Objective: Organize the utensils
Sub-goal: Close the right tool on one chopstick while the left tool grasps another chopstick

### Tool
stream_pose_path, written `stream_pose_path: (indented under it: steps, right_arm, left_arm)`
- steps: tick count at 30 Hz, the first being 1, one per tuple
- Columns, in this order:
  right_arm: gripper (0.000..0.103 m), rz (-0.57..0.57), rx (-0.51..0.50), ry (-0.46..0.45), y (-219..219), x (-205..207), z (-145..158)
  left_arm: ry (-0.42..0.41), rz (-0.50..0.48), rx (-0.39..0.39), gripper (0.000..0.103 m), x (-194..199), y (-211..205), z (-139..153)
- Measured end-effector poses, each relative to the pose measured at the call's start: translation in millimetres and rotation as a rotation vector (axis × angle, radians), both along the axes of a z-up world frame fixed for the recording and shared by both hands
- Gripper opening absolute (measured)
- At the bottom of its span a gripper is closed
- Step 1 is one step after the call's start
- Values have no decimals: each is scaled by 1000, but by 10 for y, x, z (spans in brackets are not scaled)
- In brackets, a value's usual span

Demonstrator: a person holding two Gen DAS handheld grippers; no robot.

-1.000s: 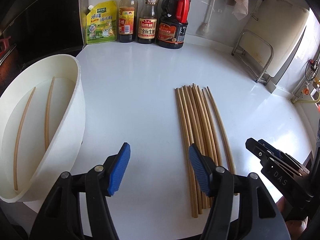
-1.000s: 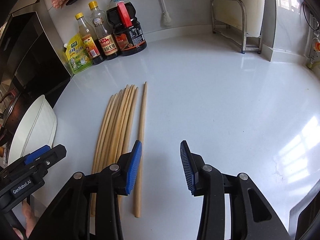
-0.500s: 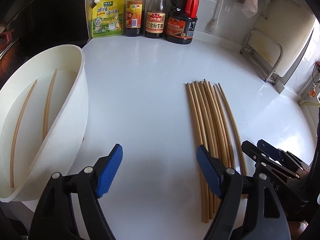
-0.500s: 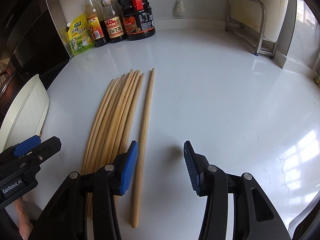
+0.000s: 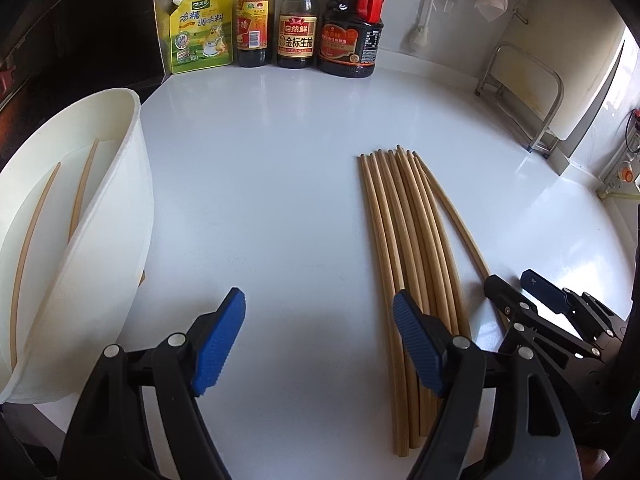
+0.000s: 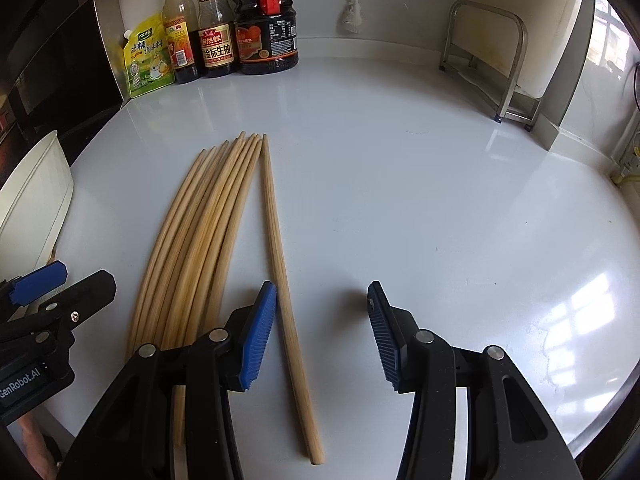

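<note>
A bundle of several wooden chopsticks (image 5: 408,232) (image 6: 200,232) lies on the white counter, and one lone chopstick (image 6: 276,240) (image 5: 460,224) lies just to its right. My right gripper (image 6: 322,292) (image 5: 512,278) is open above the lone chopstick's near half, which passes just inside the left pad without touching it. My left gripper (image 5: 318,300) (image 6: 82,276) is open wide over bare counter, its right pad above the bundle's left edge, with nothing between the jaws. A white oval container (image 5: 136,160) (image 6: 36,192) at the left holds two chopsticks (image 5: 80,192).
A yellow seasoning pouch (image 5: 202,28) and three sauce bottles (image 5: 296,20) stand along the back wall. A metal rack (image 6: 492,52) stands at the back right and a brush (image 5: 420,32) hangs on the wall. The counter's front edge runs just under both grippers.
Both grippers' jaws have spread wider. The right gripper has rolled and come a little lower, so the lone chopstick now lies inside its left pad instead of under it.
</note>
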State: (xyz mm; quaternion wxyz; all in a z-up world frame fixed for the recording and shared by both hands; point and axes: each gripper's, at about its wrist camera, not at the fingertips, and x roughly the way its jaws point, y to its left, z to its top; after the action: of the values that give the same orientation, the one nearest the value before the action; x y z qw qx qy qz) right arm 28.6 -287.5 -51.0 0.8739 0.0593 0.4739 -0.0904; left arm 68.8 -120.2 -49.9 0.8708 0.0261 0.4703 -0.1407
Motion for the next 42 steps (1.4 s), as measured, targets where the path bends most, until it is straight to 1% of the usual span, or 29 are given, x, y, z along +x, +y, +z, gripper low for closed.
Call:
stream_pose_path:
  steps: [7,12,20,25,31,35,39,41,42]
  right_arm:
    - [46,-36,10,-6,-166,-81,5]
    - [46,-36,54,-27,-223,-133,56]
    - [46,-25,45,-36,-207,-135,89]
    - [46,-19,44,-36,-196,-134,85]
    - [46,-16,38,-35,-194,-118,80]
    - [46,-15,30,-27,-200,-86,69]
    - [46,13,17,-19,-177,-27,53]
    - [46,37,8,-7,-153,9,31]
    - [46,45,2,-1,-144,22,19]
  left_arm:
    - [-1,-10,18,75,22,-90,-29]
    - [-4,-16,39,75,28,-140,-42]
    - [9,-17,78,75,44,-197,-115]
    - [13,-5,79,81,54,-178,-153]
    - [22,-5,101,83,88,-213,-201]
    - [18,2,102,83,131,-209,-199]
    - [19,1,97,83,176,-222,-182]
    - [17,-3,96,81,189,-232,-173]
    - [16,-4,96,77,193,-237,-166]
